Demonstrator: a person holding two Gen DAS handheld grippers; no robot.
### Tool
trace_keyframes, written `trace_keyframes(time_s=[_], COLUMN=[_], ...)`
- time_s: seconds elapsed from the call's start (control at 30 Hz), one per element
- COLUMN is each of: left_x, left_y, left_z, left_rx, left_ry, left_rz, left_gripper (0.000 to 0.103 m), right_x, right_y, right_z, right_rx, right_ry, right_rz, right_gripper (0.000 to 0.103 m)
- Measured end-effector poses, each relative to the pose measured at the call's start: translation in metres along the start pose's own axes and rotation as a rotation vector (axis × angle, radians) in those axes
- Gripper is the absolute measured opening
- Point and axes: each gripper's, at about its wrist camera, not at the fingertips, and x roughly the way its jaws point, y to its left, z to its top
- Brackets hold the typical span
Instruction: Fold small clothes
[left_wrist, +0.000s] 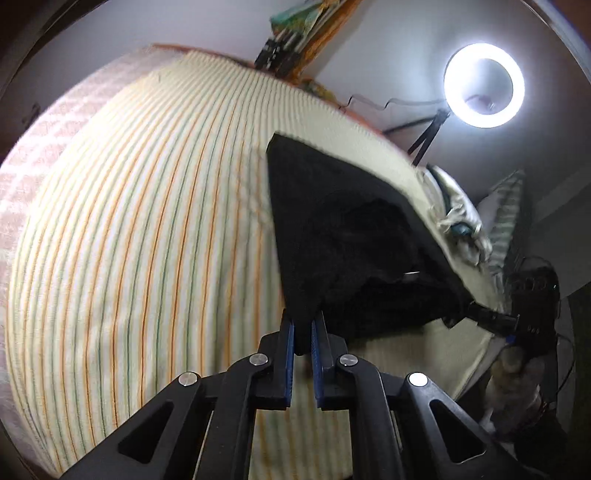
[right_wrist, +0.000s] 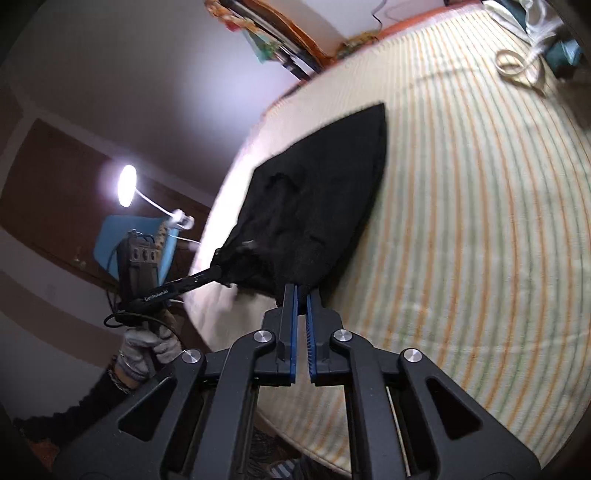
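Observation:
A small black garment (left_wrist: 332, 221) hangs stretched between both grippers above a striped bed sheet (left_wrist: 147, 221). My left gripper (left_wrist: 303, 325) is shut on one lower corner of it. My right gripper (right_wrist: 301, 291) is shut on the other corner of the black garment (right_wrist: 314, 192). In the left wrist view the right gripper (left_wrist: 491, 317) shows at the far right, clamped on the cloth. In the right wrist view the left gripper (right_wrist: 207, 277) shows at the left, clamped on the cloth edge. The far end of the garment rests on the sheet (right_wrist: 480, 221).
A ring light (left_wrist: 484, 85) on a stand glows beyond the bed. A heap of pale and teal clothes (left_wrist: 458, 218) lies at the bed's far side, also in the right wrist view (right_wrist: 535, 48). A wooden headboard shelf (right_wrist: 288, 40) lines the wall.

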Motion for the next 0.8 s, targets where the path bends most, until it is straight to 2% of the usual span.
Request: trace_keyframes(time_s=[0.07,0.13,0.2,0.3,0.37,0.47,0.6,0.73,0.77,0.8], left_x=[0.007,0.003,-0.006,-0.024,-0.036,-0.040,-0.012,0.027,0.038,0.044], left_y=[0.003,0.002,-0.002,-0.007,-0.014,-0.029,-0.065,-0.090,-0.094,-0.095], left_z=[-0.005,-0.007,-0.008,-0.009,-0.007,-0.002,0.005,0.002,0.000,-0.002], left_rx=[0.003,0.003,0.032,0.065,0.080,0.119,0.176,0.235,0.257,0.272], left_ry=[0.025,0.014,-0.004,-0.046,-0.087,-0.113,-0.083,-0.009,0.017,0.029], left_rz=[0.007,0.002,0.036,0.064,0.070,0.031,-0.023,-0.065,-0.052,-0.025], left_gripper=[0.006,0.023,0.031,0.031,0.031,0.031,0.031,0.031,0.032,0.032], right_x=[0.006,0.007,0.004,-0.008,-0.019,-0.023,0.000,0.030,0.036,0.042], right_y=[-0.006,-0.010,-0.012,-0.001,0.012,0.029,0.046,0.051,0.049,0.047], right_z=[-0.003,-0.005,-0.004,-0.004,-0.005,-0.001,0.010,0.014,0.013,0.012], right_rx=[0.007,0.012,0.022,-0.066,-0.131,-0.201,-0.262,-0.299,-0.311,-0.330], right_ry=[0.027,0.037,0.047,0.034,-0.004,-0.045,-0.040,0.024,0.052,0.076], right_rz=[-0.042,-0.036,-0.039,-0.114,-0.111,-0.086,-0.085,-0.106,-0.119,-0.168], right_gripper=[0.006,0.006,0.006,0.006,0.006,0.007,0.007,0.007,0.007,0.007])
